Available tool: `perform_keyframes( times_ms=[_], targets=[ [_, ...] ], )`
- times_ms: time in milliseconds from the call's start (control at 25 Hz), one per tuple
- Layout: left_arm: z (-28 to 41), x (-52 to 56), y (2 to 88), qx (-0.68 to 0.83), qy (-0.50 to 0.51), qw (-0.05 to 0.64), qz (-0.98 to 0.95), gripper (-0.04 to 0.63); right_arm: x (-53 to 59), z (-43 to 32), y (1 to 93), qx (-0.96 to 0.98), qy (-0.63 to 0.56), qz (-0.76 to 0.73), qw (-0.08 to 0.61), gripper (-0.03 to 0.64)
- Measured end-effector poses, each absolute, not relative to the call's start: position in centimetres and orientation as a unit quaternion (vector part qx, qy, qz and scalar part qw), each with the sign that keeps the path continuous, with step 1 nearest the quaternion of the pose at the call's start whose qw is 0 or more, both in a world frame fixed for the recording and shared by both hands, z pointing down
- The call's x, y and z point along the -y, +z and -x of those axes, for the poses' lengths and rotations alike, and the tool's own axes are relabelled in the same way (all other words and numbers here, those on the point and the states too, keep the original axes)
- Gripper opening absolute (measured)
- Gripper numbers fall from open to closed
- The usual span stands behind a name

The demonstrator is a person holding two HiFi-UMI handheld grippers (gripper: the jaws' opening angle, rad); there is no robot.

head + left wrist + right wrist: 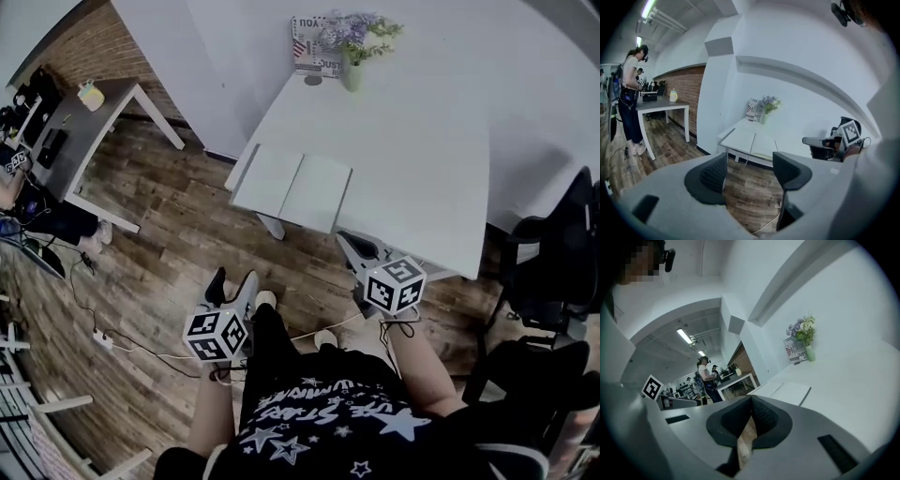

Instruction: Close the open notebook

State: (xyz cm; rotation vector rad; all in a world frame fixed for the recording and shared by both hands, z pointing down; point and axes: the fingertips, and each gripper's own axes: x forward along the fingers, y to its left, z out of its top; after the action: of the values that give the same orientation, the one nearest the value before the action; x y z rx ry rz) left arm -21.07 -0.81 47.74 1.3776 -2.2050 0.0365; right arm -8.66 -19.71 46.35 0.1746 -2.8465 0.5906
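Observation:
The open notebook (pixel 292 188) lies flat with blank pages up, near the front left corner of the white table (pixel 422 159). Both grippers hang in front of the table over the wood floor, short of the notebook. My left gripper (pixel 232 283) is open with nothing between its jaws; in the left gripper view the notebook (pixel 757 142) shows beyond the gap of the gripper (pixel 749 171). My right gripper (pixel 359 247) is at the table's front edge, right of the notebook. Its jaws (pixel 751 405) are shut, tips touching, empty. The notebook (pixel 786 391) lies ahead of them.
A vase of flowers (pixel 352 64) and a printed box (pixel 314 45) stand at the table's far end. A black chair (pixel 553 272) is at the right. A second table (pixel 89 127) stands at the left, with a person (pixel 629 101) beside it. A cable (pixel 122 342) runs across the floor.

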Motion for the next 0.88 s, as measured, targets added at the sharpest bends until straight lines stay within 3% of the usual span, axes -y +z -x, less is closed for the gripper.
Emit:
perform_keyframes(
  times_ms=[880],
  targets=[
    [37.4, 10.6, 54.0, 0.673, 0.055, 0.359, -0.644, 0.318, 25.3, 19.4, 47.0, 0.935, 0.198, -0.261, 0.134, 0.002]
  ],
)
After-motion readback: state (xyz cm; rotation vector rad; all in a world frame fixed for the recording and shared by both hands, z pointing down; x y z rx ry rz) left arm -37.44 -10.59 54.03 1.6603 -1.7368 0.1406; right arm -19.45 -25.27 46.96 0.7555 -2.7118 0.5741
